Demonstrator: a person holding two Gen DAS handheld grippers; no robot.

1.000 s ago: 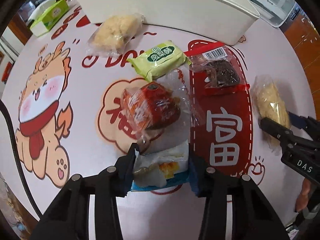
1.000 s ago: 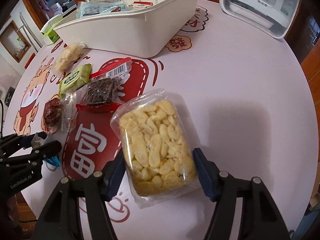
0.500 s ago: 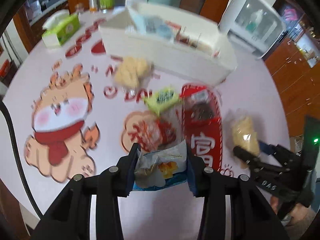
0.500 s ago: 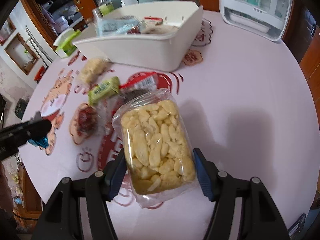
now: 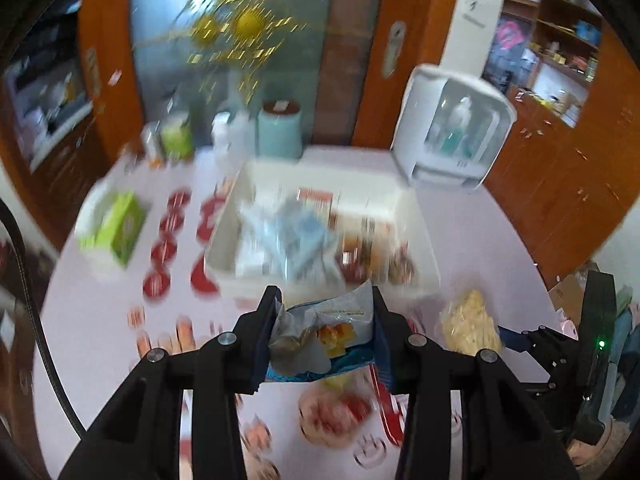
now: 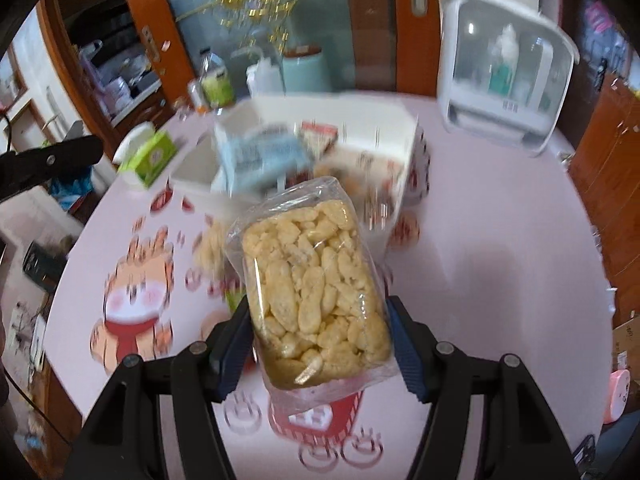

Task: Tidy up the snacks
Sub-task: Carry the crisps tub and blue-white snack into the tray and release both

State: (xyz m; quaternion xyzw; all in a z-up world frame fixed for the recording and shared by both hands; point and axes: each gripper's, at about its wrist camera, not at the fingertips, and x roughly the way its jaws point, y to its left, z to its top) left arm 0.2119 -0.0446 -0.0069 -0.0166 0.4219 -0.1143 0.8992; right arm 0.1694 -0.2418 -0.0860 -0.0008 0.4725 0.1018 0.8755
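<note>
Crinkly film, light and slippery: my left gripper clamped the blue packet mid-body; my right gripper squeezed the fragile puff bag low. The bin lay ahead of both.

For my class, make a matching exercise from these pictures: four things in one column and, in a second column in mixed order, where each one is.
Things:
1. blue snack packet
2. bag of puffed rice snacks
3. white bin
4. green tissue box

Places:
a. on the table, left of the bin
b. clamped in the right gripper
c. on the table, already holding several snacks
d. clamped in the left gripper

Pairs: 1-d, 2-b, 3-c, 4-a
</note>
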